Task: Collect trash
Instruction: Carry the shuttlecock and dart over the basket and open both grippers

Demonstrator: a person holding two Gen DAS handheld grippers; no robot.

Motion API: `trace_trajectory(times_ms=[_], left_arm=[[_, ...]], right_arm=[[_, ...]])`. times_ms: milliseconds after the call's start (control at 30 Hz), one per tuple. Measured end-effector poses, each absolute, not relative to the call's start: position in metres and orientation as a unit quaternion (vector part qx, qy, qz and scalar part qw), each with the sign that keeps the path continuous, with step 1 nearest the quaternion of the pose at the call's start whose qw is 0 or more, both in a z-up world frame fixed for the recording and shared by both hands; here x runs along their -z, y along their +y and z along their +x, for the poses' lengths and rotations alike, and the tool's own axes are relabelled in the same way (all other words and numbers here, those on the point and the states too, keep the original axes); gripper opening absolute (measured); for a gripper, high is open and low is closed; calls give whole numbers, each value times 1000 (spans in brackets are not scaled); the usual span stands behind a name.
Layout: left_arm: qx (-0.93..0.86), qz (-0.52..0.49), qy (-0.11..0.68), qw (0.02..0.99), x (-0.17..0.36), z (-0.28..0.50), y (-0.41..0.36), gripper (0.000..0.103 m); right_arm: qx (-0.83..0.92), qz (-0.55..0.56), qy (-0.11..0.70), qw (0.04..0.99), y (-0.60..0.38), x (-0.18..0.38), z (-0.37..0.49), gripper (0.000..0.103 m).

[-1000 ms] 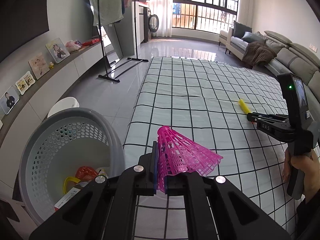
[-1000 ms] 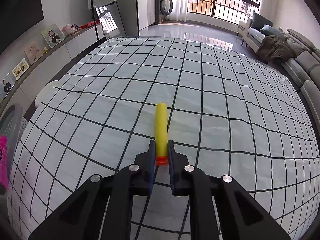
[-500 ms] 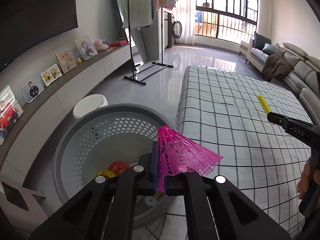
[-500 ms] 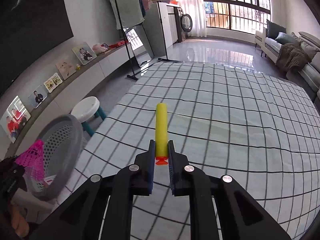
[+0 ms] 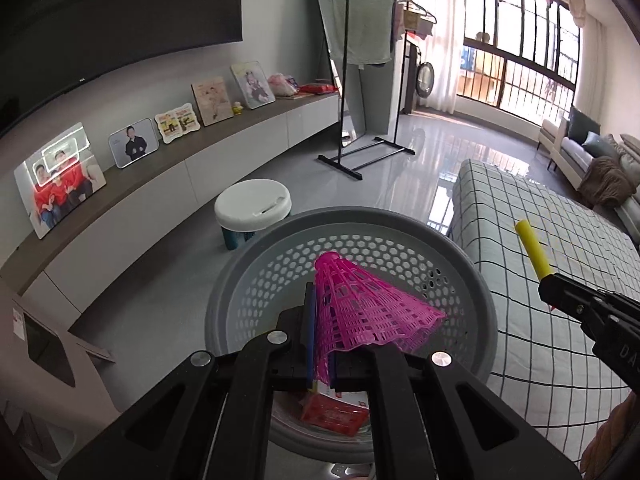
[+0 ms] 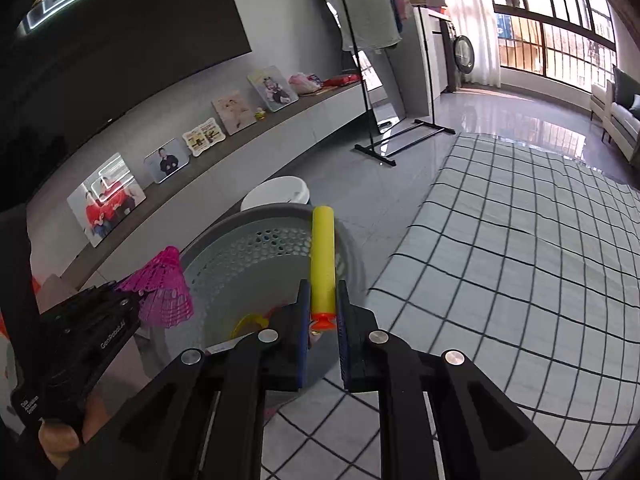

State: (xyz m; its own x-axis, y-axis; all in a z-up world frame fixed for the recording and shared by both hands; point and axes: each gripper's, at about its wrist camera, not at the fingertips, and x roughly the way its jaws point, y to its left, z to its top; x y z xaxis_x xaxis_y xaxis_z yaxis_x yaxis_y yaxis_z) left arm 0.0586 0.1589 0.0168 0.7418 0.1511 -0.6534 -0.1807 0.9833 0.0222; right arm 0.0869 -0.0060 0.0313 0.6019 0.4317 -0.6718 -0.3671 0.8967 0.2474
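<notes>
Pink plastic mesh first: the shuttlecock (image 5: 360,312) sits pinched by its skirt edge in the left gripper (image 5: 322,344), jaws clenched on it, cork end pointing forward and up. It hangs directly over the mouth of the grey perforated basket (image 5: 464,268), which reads as a hold-for-drop position; letting go here should land it inside. Red packaging (image 5: 334,414) and other scraps lie at the bottom, so the basket serves as the trash bin.

Right gripper (image 6: 322,316) grasps a yellow foam dart (image 6: 322,256) near its orange tip, the shaft standing straight out ahead along the fingers. In the right wrist view the dart's far end overlaps the basket's far rim; in the left wrist view the same dart (image 5: 534,250) shows against the checked sheet (image 5: 540,208), beside the basket. My judgement: not quite over the opening yet.

Both tools angle downward and inward, converging on the basket. The hand (image 6: 60,436) gripping the left tool shows low in the right wrist view.

Beyond: white stool (image 5: 253,205), then the photo shelf (image 5: 160,168).
</notes>
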Motion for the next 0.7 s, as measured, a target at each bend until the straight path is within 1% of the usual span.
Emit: trace_trajectory(times_ms=[267, 500, 533, 567, 600, 633, 667, 700], left_arm=[[-105, -19, 368, 924, -2, 67, 178, 6], [-105, -40, 377, 919, 2, 70, 187, 10], [-106, -43, 378, 919, 2, 70, 188, 17], [-107, -46, 380, 918, 3, 69, 189, 22], [-107, -48, 380, 917, 3, 69, 190, 36], [-109, -49, 379, 917, 3, 68, 191, 46], [-112, -48, 376, 919, 2, 66, 190, 51], [-116, -47, 370, 921, 0, 65, 190, 61]], right_arm=[[-256, 28, 412, 874, 25, -18, 96, 12], [-260, 25, 414, 872, 33, -14, 100, 13], [-260, 24, 412, 873, 32, -15, 99, 16], [-259, 24, 407, 876, 31, -16, 98, 27], [-256, 25, 402, 879, 29, -17, 96, 38], [-255, 27, 399, 880, 27, -18, 96, 41], [-255, 30, 398, 880, 26, -18, 96, 41], [-255, 32, 399, 880, 25, -18, 97, 41]])
